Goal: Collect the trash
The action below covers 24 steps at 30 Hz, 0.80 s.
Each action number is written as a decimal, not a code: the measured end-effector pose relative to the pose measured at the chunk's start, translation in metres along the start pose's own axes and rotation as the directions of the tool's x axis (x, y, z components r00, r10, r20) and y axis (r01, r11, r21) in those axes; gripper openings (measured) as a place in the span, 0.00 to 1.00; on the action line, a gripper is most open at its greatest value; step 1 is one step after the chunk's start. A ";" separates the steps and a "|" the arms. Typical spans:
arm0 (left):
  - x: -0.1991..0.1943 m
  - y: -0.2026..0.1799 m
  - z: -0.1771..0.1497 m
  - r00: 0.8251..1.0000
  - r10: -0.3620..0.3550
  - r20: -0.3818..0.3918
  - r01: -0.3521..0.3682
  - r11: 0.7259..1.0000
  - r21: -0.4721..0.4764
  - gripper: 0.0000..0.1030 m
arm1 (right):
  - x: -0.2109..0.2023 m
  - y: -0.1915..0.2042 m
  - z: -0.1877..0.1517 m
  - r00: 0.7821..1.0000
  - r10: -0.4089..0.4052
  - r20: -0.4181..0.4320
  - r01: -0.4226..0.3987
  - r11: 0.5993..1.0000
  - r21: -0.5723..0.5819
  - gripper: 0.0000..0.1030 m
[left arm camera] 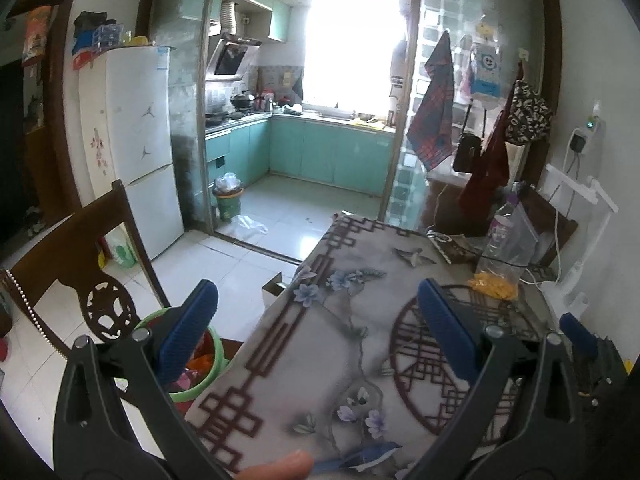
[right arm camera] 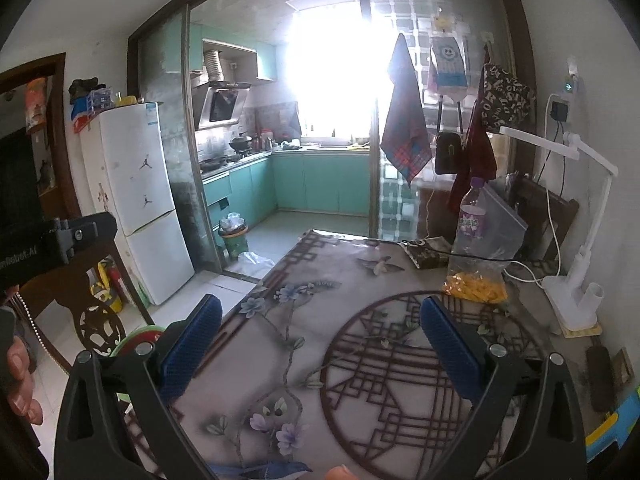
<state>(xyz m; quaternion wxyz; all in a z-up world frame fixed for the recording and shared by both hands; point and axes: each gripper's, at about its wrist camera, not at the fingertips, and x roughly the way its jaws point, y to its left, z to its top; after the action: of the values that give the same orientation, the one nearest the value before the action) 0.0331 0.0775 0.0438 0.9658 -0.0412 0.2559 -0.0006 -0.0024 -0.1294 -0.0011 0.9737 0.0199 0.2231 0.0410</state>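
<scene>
My left gripper (left arm camera: 316, 336) is open and empty, held over the left edge of the patterned table (left arm camera: 360, 300). Below that edge stands a green bin (left arm camera: 208, 364) with colourful scraps inside; its left finger (left arm camera: 188, 328) overlaps it. My right gripper (right arm camera: 320, 348) is open and empty above the table's middle (right arm camera: 360, 320). A plastic bag of yellow pieces (right arm camera: 476, 284) and a clear bottle (right arm camera: 472, 216) stand at the far right of the table; they also show in the left wrist view (left arm camera: 496, 280). The right gripper's blue finger (left arm camera: 576, 334) shows at right in the left wrist view.
A dark wooden chair (left arm camera: 80, 280) stands left of the table beside the bin. A white desk lamp (right arm camera: 576, 280) and cables sit at the table's right edge. A white fridge (left arm camera: 140, 140) stands left. A kitchen bin (left arm camera: 228, 200) stands beyond the doorway.
</scene>
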 end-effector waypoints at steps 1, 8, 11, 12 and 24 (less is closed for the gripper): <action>0.001 0.001 0.000 1.000 0.008 -0.004 -0.008 1.000 -0.002 0.95 | 0.001 0.002 0.001 1.000 -0.001 -0.002 0.001 1.000 -0.010 0.93; 0.003 0.010 -0.007 0.999 0.030 0.011 -0.030 0.998 -0.048 0.95 | 0.008 -0.001 0.002 1.000 -0.006 -0.002 0.006 1.000 0.015 0.93; -0.003 0.017 -0.008 0.998 0.027 0.050 -0.023 0.997 -0.079 0.95 | 0.008 -0.003 0.003 1.000 -0.024 0.004 0.024 1.000 0.010 0.93; -0.004 0.019 -0.008 0.998 0.039 0.058 -0.034 0.996 -0.088 0.95 | 0.008 -0.004 0.002 1.000 -0.025 0.002 0.025 1.000 0.013 0.93; 0.009 0.024 -0.012 0.997 0.073 -0.008 -0.073 0.995 -0.069 0.95 | 0.011 -0.003 -0.003 0.999 -0.026 -0.027 0.026 1.000 0.012 0.93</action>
<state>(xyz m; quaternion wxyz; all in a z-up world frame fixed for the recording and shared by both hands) 0.0347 0.0998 0.0276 0.9625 -0.0654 0.2596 0.0436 0.0060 -0.1313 -0.0089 0.9709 0.0225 0.2369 0.0273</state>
